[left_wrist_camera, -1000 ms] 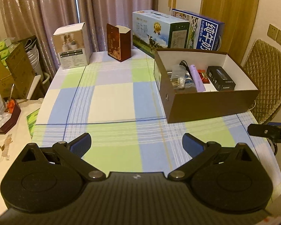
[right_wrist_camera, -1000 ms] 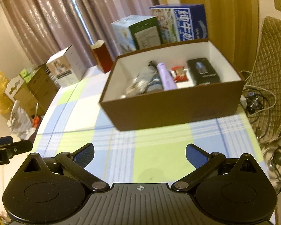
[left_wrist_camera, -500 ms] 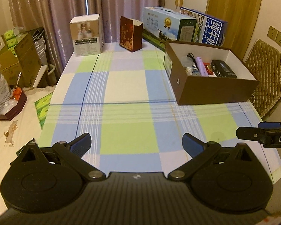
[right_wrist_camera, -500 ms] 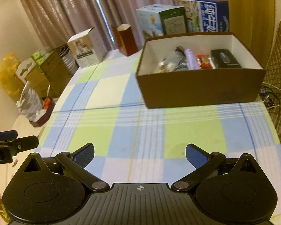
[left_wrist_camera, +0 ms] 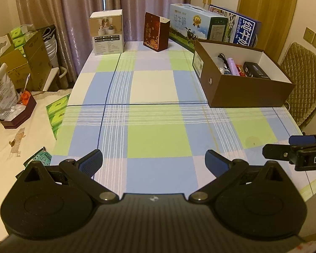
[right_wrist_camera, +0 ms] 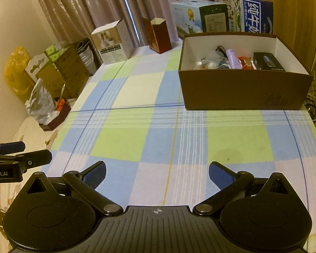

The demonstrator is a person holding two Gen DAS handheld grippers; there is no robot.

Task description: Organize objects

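Note:
A brown cardboard box stands on the right of the checked tablecloth. Inside lie a lilac tube, a black case, a red packet and clear bagged items with a black cable. My left gripper hangs open over the near table edge, nothing between its fingers. My right gripper is open too, well short of the box. Each gripper shows at the edge of the other's view.
Along the far edge stand a white carton, a dark red gift box and two milk cartons. A quilted chair sits right of the table. Left are cardboard boxes, tissue packs and a small tray.
Both grippers have drawn back from the brown box toward the near edge of the table, so more tablecloth shows. Both stay open with nothing in them.

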